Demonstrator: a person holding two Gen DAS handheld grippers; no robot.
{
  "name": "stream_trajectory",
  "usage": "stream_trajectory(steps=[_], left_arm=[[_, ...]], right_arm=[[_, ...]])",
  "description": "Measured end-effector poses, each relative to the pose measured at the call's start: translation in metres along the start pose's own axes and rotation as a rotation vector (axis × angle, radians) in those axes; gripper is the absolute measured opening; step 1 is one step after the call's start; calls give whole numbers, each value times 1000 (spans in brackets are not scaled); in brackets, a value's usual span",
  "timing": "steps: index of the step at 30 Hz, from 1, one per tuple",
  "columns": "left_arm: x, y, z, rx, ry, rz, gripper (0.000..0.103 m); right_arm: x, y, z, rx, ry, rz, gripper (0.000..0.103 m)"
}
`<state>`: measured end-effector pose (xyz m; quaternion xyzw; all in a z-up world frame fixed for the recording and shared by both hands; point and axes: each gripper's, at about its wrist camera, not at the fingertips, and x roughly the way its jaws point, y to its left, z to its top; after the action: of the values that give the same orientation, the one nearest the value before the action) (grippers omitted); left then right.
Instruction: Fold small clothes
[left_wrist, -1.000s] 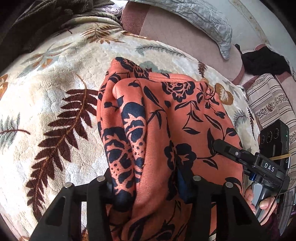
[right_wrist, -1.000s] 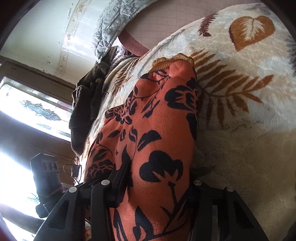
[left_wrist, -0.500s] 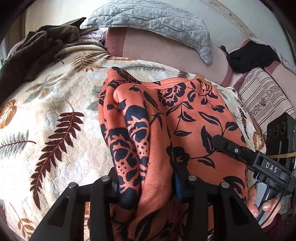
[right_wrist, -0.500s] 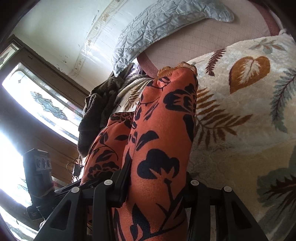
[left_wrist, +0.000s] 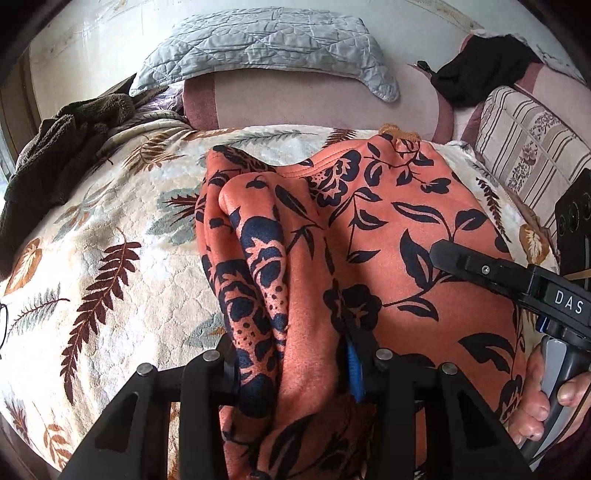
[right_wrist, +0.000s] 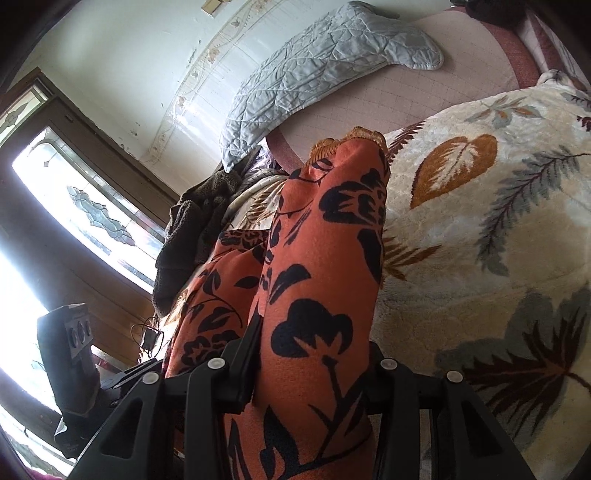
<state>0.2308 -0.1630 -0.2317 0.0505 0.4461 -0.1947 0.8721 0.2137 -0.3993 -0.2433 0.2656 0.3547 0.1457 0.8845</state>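
Nearest the left wrist camera, the left gripper (left_wrist: 291, 373) is pinched on a bunched, doubled-over edge of the orange floral garment (left_wrist: 369, 229), the cloth filling the gap between its jaws. The right gripper (right_wrist: 314, 365) likewise clamps a thick fold of the same garment, which rises straight out of its jaws; in the left view its black finger lies across the cloth on the right, with the person's hand (left_wrist: 535, 398) wrapped round the handle.

The garment lies on the leaf-patterned blanket (left_wrist: 110, 258), its held end raised, its far hem reaching almost to the blanket's far edge by the pink cushion (left_wrist: 295, 99).

Since a second ago both grippers have come up and tilted back: the far hem, then high in the frame against the blanket, now sits lower, and much more of the cushion, the grey quilted pillow (left_wrist: 266, 44) and the wall shows above it. The jaws narrowed slightly early in that second and have held steady since. The grip has not slipped; the same dark flower sits between the right jaws.

I judge this to be the near edge being carried over towards the far hem to halve the garment. Whether the fabric under the lifted part is lying smooth is hidden, so the fold may need flattening.

At the blanket's far left corner lies a dark brown towel (left_wrist: 55, 155).
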Motion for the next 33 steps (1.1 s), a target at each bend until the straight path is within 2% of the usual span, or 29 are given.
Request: stream_trajectory(steps=[3, 7, 9, 12, 17, 20, 24, 26, 28, 29, 31, 33], left_arm=[[13, -2, -1, 15, 20, 18, 43], [34, -5, -4, 48, 58, 80, 43], [36, -4, -6, 56, 56, 89, 46], [30, -4, -7, 65, 47, 90, 49], [13, -4, -11, 72, 17, 132, 54], [-6, -1, -14, 69, -43, 192, 64], [-20, 10, -27, 56, -102, 306, 73], [-6, 19, -31, 53, -54, 372, 73], [24, 27, -39, 79, 60, 403, 75], [31, 30, -42, 82, 88, 396, 75], [15, 32, -40, 53, 43, 372, 74], [-4, 30, -40, 51, 5, 332, 74]], right_arm=[[9, -7, -1, 19, 18, -20, 44], [23, -23, -4, 64, 64, -85, 44], [32, -33, -6, 95, 111, -134, 49], [26, -38, -7, 126, 122, -157, 57], [-8, -25, -12, 72, 52, -251, 57], [-35, -8, -17, -10, -23, -312, 57], [-54, 15, -29, -72, -73, -248, 57], [-40, 24, -40, -81, -15, -230, 57], [-8, 25, -57, -99, 95, -293, 57], [6, 26, -67, -129, 138, -356, 58], [8, 41, -73, -203, 104, -422, 57], [-6, 52, -70, -194, 78, -414, 57]])
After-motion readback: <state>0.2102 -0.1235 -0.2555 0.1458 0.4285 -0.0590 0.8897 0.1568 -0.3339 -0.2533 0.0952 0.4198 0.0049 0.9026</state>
